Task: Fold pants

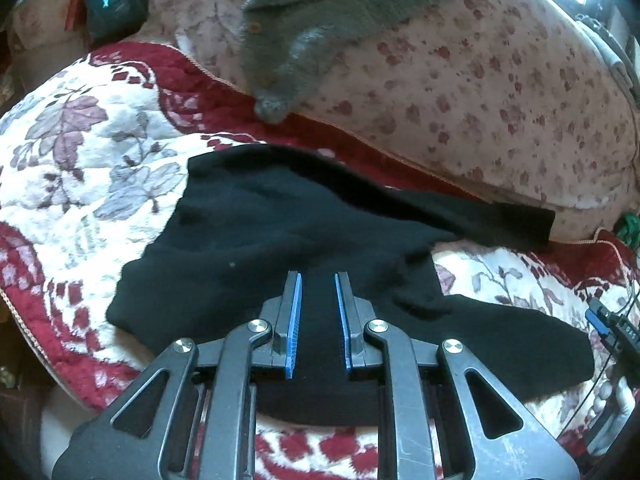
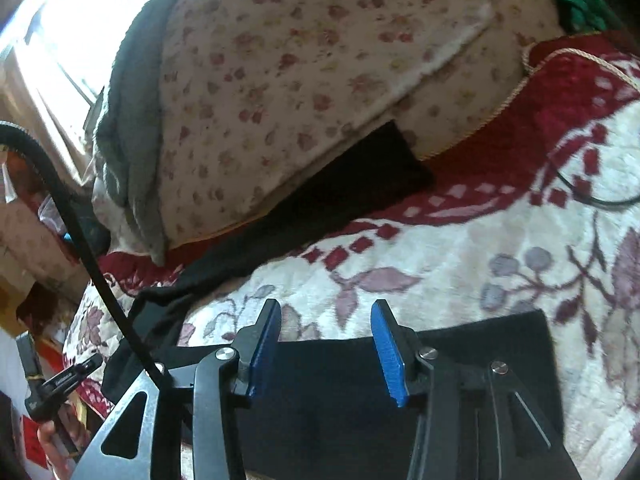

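Black pants (image 1: pixel 280 220) lie spread on a red and white floral bedspread (image 1: pixel 80 140), their two legs running off to the right. My left gripper (image 1: pixel 317 276) hovers over the seat of the pants, its blue pads a narrow gap apart with nothing pinched between them. In the right wrist view, one black leg (image 2: pixel 340 380) lies flat under my right gripper (image 2: pixel 327 304), which stands open and empty above its edge. The other leg (image 2: pixel 360 168) reaches up to the floral quilt. Each gripper shows at the edge of the other's view: the right gripper (image 1: pixel 608 324) and the left gripper (image 2: pixel 64 380).
A bulky pink floral quilt (image 1: pixel 480 100) lies along the far side of the bed, with a grey garment (image 1: pixel 320 12) draped on it. A black cable (image 2: pixel 60 184) arcs across the left of the right wrist view. Something green (image 2: pixel 580 4) sits beyond the quilt.
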`<action>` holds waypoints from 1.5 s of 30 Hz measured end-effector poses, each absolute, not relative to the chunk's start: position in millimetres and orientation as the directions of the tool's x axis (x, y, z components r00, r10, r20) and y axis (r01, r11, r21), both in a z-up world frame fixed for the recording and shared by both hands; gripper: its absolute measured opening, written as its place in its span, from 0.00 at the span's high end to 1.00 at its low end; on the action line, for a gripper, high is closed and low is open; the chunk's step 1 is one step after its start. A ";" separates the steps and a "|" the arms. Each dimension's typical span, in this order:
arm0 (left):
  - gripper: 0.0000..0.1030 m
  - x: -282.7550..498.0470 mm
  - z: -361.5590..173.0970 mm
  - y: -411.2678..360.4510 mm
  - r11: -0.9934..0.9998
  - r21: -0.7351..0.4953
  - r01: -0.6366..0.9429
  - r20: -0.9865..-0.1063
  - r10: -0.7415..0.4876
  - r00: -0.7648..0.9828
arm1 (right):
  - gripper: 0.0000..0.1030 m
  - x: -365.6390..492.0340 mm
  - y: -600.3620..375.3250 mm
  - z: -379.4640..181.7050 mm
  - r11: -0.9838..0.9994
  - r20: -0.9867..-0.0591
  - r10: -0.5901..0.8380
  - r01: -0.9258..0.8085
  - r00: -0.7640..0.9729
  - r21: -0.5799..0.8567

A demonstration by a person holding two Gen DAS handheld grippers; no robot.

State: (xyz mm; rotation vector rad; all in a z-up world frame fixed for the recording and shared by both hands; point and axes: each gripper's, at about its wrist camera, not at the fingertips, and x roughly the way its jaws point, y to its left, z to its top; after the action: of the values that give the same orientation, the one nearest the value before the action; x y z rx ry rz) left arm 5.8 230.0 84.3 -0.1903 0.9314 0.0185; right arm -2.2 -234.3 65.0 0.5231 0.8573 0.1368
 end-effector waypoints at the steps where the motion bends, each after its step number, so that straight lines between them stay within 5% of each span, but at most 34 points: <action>1: 0.86 7.0 83.1 227.3 0.984 -0.150 -0.094 -0.799 -0.064 0.598 | 0.57 -1.5 -230.8 64.9 0.869 -0.683 0.320 0.084 0.656 0.488; 12: 0.86 27.5 71.5 208.1 0.987 -0.152 -0.057 -0.809 -0.091 0.580 | 0.48 13.8 -220.7 57.5 0.870 -0.682 0.341 0.057 0.647 0.490; 16: 0.86 36.5 66.9 203.5 0.984 -0.173 -0.049 -0.819 -0.116 0.562 | 0.36 28.3 -226.2 48.1 0.853 -0.687 0.364 0.071 0.628 0.517; 45: 0.86 140.4 22.6 226.2 0.904 -0.377 -0.202 -0.839 -0.242 0.487 | 0.36 172.3 -300.4 -28.6 0.619 -0.628 0.456 0.282 0.631 0.733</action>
State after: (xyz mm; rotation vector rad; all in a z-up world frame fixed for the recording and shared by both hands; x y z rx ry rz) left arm 140.4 226.2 22.6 -0.4640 1.0732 -0.0255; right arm 172.3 -300.4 -28.6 0.9319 0.9164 0.1181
